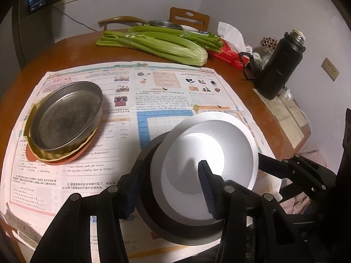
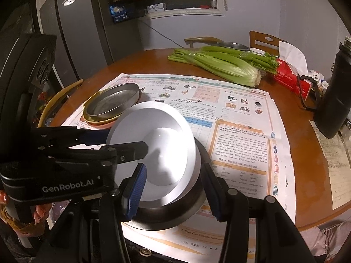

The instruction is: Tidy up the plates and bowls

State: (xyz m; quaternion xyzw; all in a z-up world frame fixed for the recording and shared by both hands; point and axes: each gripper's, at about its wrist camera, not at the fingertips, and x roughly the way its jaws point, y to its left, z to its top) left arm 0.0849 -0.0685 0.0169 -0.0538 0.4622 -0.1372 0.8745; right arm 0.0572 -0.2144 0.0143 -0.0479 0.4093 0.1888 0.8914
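Note:
A white bowl [image 1: 197,149] [image 2: 158,135] sits tilted inside a dark steel bowl [image 1: 175,230] [image 2: 171,214] on the newspaper. My left gripper [image 1: 170,189] is shut on the white bowl's near wall, one finger inside and the other outside. In the right wrist view the left gripper [image 2: 122,141] reaches in from the left. My right gripper [image 2: 173,195] is shut on the dark bowl's wall; the white bowl hides its fingertips in the left wrist view. At the left, a round steel pan [image 1: 65,118] [image 2: 114,100] rests on a yellow plate [image 1: 52,155] and an orange plate [image 1: 72,159].
A newspaper [image 1: 153,87] covers the round wooden table [image 1: 72,48]. Celery [image 1: 158,43], a red tissue box [image 1: 228,54] and a black flask [image 1: 278,65] stand at the back and right. A steel basin [image 1: 164,24] and chairs are beyond. A fridge [image 2: 83,32] is far left.

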